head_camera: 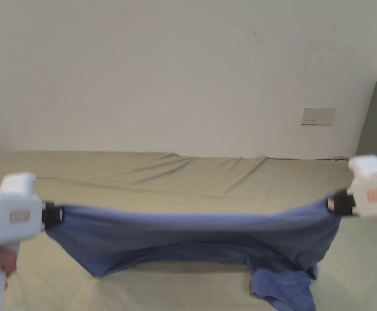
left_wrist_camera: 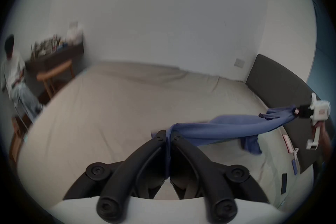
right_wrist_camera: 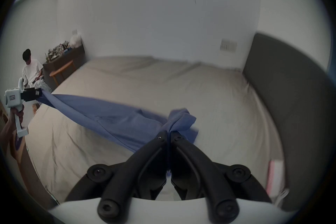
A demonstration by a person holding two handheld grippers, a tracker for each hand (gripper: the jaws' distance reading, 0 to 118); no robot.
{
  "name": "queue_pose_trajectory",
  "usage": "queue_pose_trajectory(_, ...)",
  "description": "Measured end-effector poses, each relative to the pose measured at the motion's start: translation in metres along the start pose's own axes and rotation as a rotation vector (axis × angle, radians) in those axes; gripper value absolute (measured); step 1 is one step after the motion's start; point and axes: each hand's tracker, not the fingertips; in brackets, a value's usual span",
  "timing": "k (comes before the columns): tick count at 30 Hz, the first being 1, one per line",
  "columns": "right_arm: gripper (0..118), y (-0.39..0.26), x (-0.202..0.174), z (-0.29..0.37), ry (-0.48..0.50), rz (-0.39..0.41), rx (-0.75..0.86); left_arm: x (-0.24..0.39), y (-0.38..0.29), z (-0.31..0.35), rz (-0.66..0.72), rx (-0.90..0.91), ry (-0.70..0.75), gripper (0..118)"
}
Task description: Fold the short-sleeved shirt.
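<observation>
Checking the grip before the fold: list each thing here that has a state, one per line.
Left hand-held gripper: shut on the shirt's one end.
Right hand-held gripper: shut on the other end.
Blue shirt: unfolded, stretched between both grippers, sagging, one part hanging toward the bed.
Bed sheet: spread flat, lightly wrinkled.

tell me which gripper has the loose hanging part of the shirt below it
The right gripper: the blue shirt droops lowest beneath it.
</observation>
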Motion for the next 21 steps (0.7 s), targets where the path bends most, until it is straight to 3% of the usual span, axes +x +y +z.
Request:
queue_pose_trajectory(4,8,-0.13,0.002,-0.029,0.013,-0.123,-0.107,-0.03,-0.1,-0.007,0.12,-0.168,-0.061,4)
queue_pose_trajectory(7,8,-0.214,0.016,-0.039,0.091,-0.196,-0.241,-0.046,-0.162,0.008,0.181,-0.225,-0.074,4)
queue_pose_trajectory(9,8,-0.259,0.023,-0.028,0.077,-0.242,-0.239,-0.064,-0.191,0.018,0.198,-0.272,-0.096,4)
queue_pose_trajectory(11,8,-0.288,0.024,-0.01,0.104,-0.311,-0.233,-0.071,-0.215,0.039,0.236,-0.271,-0.17,4)
queue_pose_trajectory(17,8,-0.344,0.019,0.066,0.18,-0.463,-0.186,-0.08,-0.272,0.112,0.237,-0.3,-0.161,4)
queue_pose_trajectory(21,8,-0.381,0.004,0.121,0.182,-0.383,-0.226,-0.088,-0.31,0.157,0.272,-0.328,-0.168,4)
